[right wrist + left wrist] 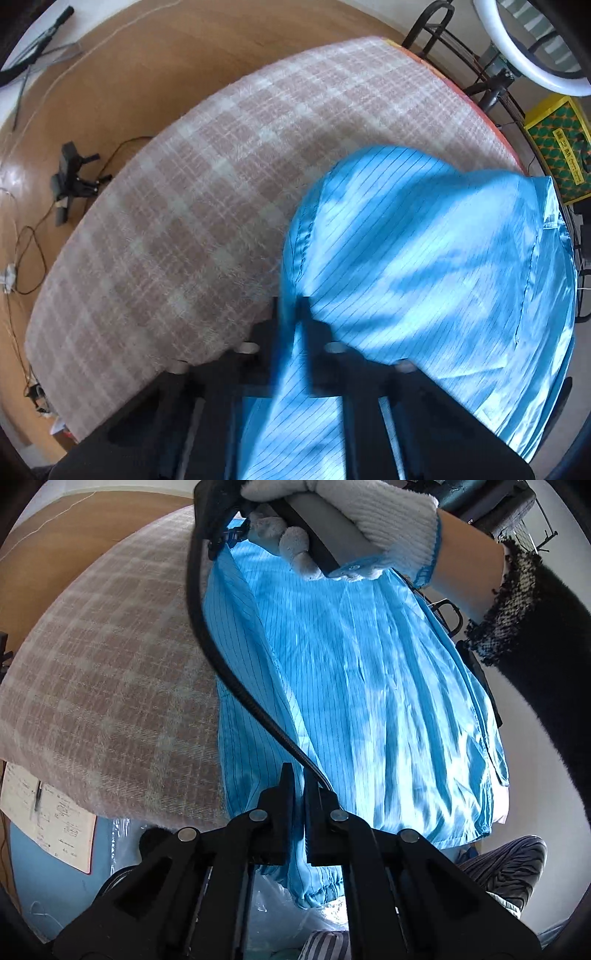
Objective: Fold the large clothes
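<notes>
Holding a blue striped garment (369, 686) up over the plaid-covered table (103, 686).
Left gripper (298, 805) and right gripper (295, 325) are each clamped on an edge of the cloth (right view blurred); it hangs between them.

Our left gripper (298, 794) is matte black plastic, its two flat fingers (282, 812) hung on hinged link arms pinned with round silver rivets (258, 815). A glossy black cable (229, 686) curves up from beside the fingers. Above the cable, our right hand (343, 520) wears a white knit glove (391, 513) with a blue-edged cuff; bare skin follows, then a fuzzy black sleeve (546, 672). Our right gripper (295, 314) looks the same black, blurred.
</notes>
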Tool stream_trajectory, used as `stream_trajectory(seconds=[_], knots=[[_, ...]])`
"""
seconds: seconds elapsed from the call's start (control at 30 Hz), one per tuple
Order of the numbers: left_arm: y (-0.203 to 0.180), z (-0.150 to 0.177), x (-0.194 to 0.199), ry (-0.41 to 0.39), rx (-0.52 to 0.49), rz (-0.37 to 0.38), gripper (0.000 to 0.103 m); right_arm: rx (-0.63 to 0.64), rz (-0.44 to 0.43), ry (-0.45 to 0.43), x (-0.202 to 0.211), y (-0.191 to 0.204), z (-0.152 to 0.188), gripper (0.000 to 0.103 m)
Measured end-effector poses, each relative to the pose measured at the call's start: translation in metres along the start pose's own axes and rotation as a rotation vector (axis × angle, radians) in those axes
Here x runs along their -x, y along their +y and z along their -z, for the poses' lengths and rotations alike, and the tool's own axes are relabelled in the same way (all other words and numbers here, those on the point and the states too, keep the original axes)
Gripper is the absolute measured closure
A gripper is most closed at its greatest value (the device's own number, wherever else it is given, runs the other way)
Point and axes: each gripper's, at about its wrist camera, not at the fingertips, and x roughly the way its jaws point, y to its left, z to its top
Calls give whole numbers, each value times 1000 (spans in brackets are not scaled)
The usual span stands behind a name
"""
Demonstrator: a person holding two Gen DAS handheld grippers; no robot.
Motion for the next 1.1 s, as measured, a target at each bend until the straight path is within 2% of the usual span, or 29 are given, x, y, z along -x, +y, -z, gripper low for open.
stream_trajectory(seconds=[0.2, 0.3, 0.5, 0.67, 0.83, 0.93, 1.0, 1.1], knots=[[-19, -2, 6, -13, -52, 37, 101, -105, -118, -110, 25, -42, 15, 103], [-41, -1, 11, -30, -117, 55, 102, -216, -211, -195, 46, -76, 34, 103], [-84, 5, 10, -23, -228, 97, 102, -403, -321, -325, 85, -143, 84, 103], [-122, 17, -4, 24, -341, 123, 102, -527, -348, -410, 103, -198, 141, 103], [-148, 26, -15, 68, -392, 152, 102, -589, -331, -407, 99, -227, 181, 103], [-159, 29, -26, 91, -405, 148, 102, -567, -336, -359, 93, -235, 185, 103], [-164, 30, -32, 115, -396, 163, 102, -570, -306, -356, 87, -240, 183, 103], [-167, 31, -32, 105, -408, 147, 102, -611, -275, -276, 66, -252, 185, 100]])
